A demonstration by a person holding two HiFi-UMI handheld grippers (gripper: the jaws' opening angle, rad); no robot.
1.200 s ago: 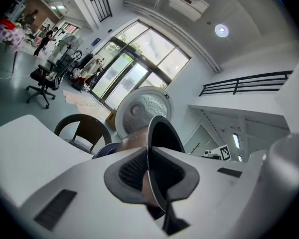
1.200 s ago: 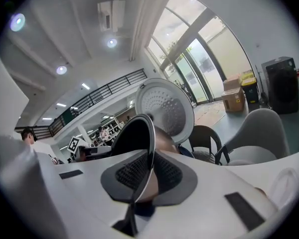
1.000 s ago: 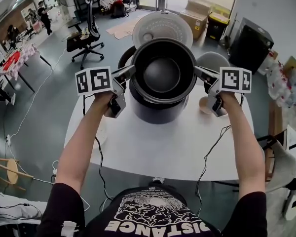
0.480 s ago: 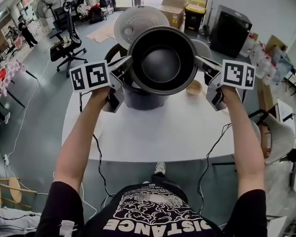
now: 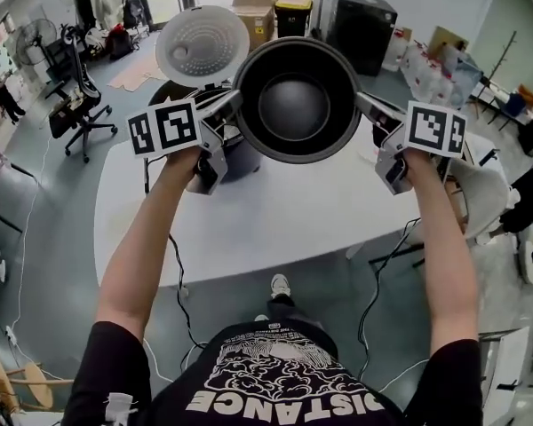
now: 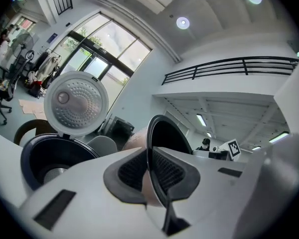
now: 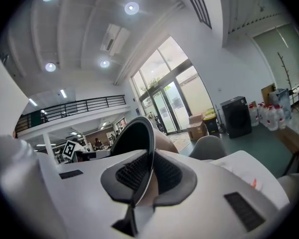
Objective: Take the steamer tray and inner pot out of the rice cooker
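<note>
A: What are the grippers doing?

B: The left gripper [image 6: 149,171] is pinched nearly closed on the rim of the inner pot [image 5: 293,100], with the wall between its pads. The right gripper [image 7: 148,176] grips the opposite rim the same way.

A: Where's the pot?

B: Held in the air, mouth up, clear of the rice cooker [image 5: 233,153]. The cooker sits below and to the left on the table [image 5: 275,220], its lid [image 5: 202,45] raised.

A: Which step, then?

B: The lift-out looks done, I'd say. Next it needs a bare patch of table — kept level, both sides lowered together, then released. I can't pick out the steamer tray.

A: And the arms?

B: Both stretched forward, forearms near parallel, with the grippers about level and pointing inward at each other.
</note>
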